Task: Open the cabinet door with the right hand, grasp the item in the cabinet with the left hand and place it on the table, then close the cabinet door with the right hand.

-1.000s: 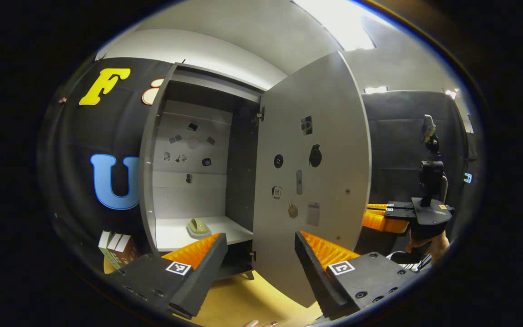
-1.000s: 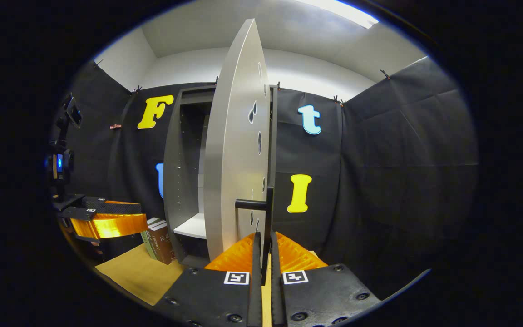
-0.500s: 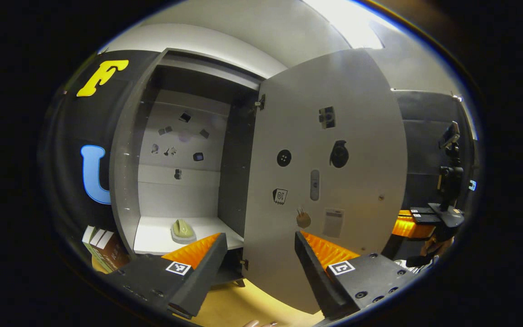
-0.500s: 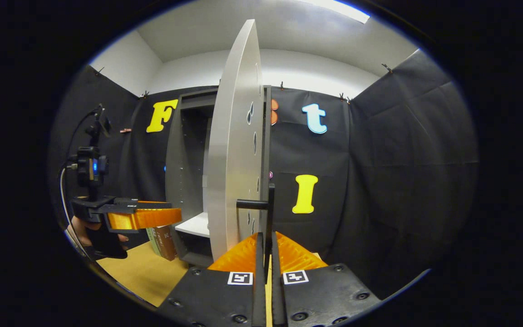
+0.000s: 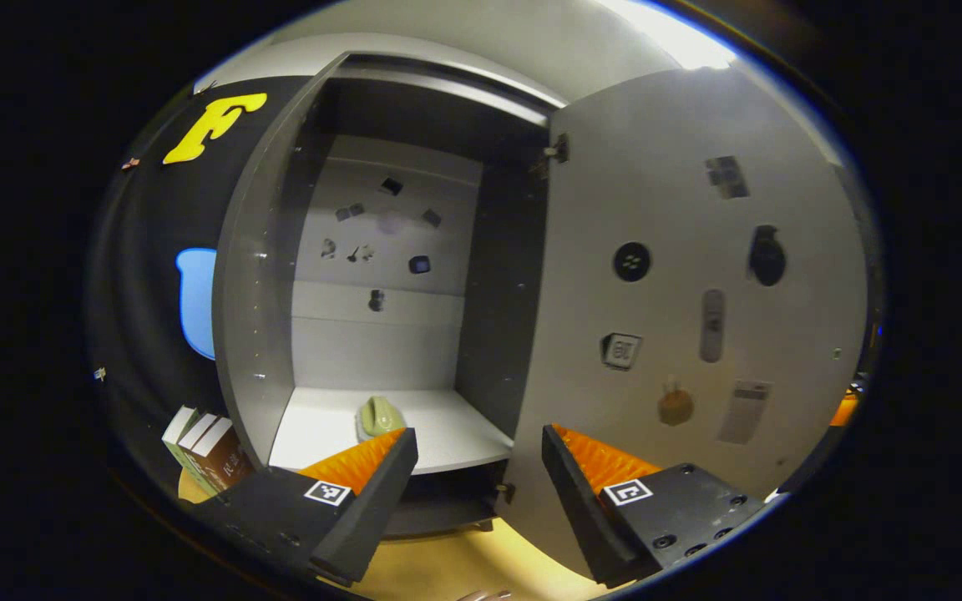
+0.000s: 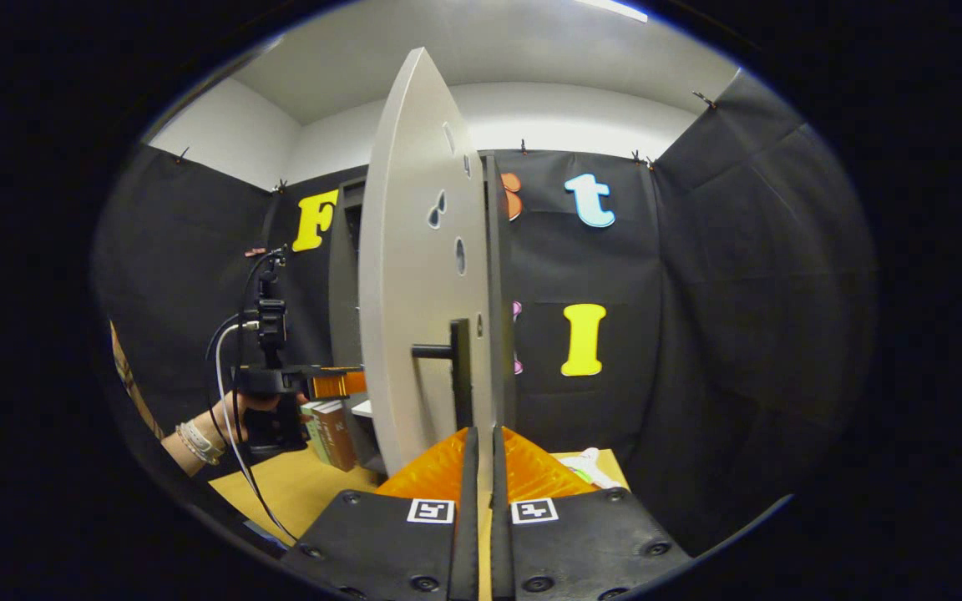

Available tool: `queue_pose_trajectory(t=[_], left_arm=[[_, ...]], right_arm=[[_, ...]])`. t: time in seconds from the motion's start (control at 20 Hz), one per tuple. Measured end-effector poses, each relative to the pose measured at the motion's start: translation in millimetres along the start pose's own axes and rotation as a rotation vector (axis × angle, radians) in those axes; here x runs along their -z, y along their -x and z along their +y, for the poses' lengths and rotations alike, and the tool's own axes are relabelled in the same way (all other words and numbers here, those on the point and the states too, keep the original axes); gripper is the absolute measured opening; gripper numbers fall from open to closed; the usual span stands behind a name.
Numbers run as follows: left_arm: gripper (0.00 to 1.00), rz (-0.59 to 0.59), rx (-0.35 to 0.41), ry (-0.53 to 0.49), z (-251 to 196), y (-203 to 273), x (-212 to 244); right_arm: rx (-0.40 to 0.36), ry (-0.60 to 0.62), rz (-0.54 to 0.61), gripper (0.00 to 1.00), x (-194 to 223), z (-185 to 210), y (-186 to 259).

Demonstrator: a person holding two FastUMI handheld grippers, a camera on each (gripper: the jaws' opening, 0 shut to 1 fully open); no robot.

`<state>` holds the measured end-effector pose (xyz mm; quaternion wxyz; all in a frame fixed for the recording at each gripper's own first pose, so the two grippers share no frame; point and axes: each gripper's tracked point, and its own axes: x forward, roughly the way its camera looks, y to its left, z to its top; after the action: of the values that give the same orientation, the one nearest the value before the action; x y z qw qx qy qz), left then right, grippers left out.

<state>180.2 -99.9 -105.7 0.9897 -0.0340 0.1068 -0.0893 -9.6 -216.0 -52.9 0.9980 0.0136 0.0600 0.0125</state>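
The grey cabinet stands open, and a small pale green item lies on its white shelf. My left gripper is open just in front of the shelf, with the item a little beyond its left finger. The door's inner face fills the right side of the left gripper view. In the right gripper view the door is edge-on, and my right gripper is shut on the lower end of the dark door handle. The left gripper, held by a hand, shows to the door's left.
Several books stand on the yellow table to the cabinet's left. A small white and green thing lies on the table right of the door. Small stickers dot the cabinet's back wall and the door.
The left gripper has moved closer to the open cabinet, so the shelf and green item look nearer. The door has swung a little wider with the right gripper still on its handle.
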Motion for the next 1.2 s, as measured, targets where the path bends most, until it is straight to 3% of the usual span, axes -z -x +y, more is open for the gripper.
queue_pose_trajectory(t=[0.05,0.1,0.25,0.45,0.5,0.7,0.95,1.2], left_arm=[[0.94,0.015,-0.013,0.031,8.0,-12.9,3.9],[0.91,0.022,-0.022,0.046,14.7,-23.0,4.2],[0.94,0.041,-0.091,0.012,44.0,-54.7,1.3],[0.94,0.073,-0.146,-0.075,67.9,-102.2,2.5],[0.94,0.086,-0.154,-0.081,72.0,-113.2,5.9],[0.94,0.113,-0.196,-0.071,94.3,-156.0,14.6],[0.93,0.215,-0.227,-0.100,116.0,-189.5,34.3],[0.83,0.295,-0.217,-0.046,121.2,-216.0,48.2]], right_arm=[[0.028,0.000,0.004,0.09,-0.9,-11.2,6.5],[0.055,-0.002,0.006,0.16,2.4,-21.7,-1.9],[0.155,-0.003,0.022,0.25,6.4,-58.1,2.7],[0.246,0.059,0.018,0.80,9.7,-97.7,-5.6],[0.249,0.060,0.020,0.88,12.1,-101.9,-10.2],[0.270,0.044,0.023,0.99,17.0,-123.5,-21.5],[0.281,0.015,0.042,0.98,28.7,-142.5,-38.0],[0.266,0.009,0.057,0.98,38.5,-150.1,-56.1]])
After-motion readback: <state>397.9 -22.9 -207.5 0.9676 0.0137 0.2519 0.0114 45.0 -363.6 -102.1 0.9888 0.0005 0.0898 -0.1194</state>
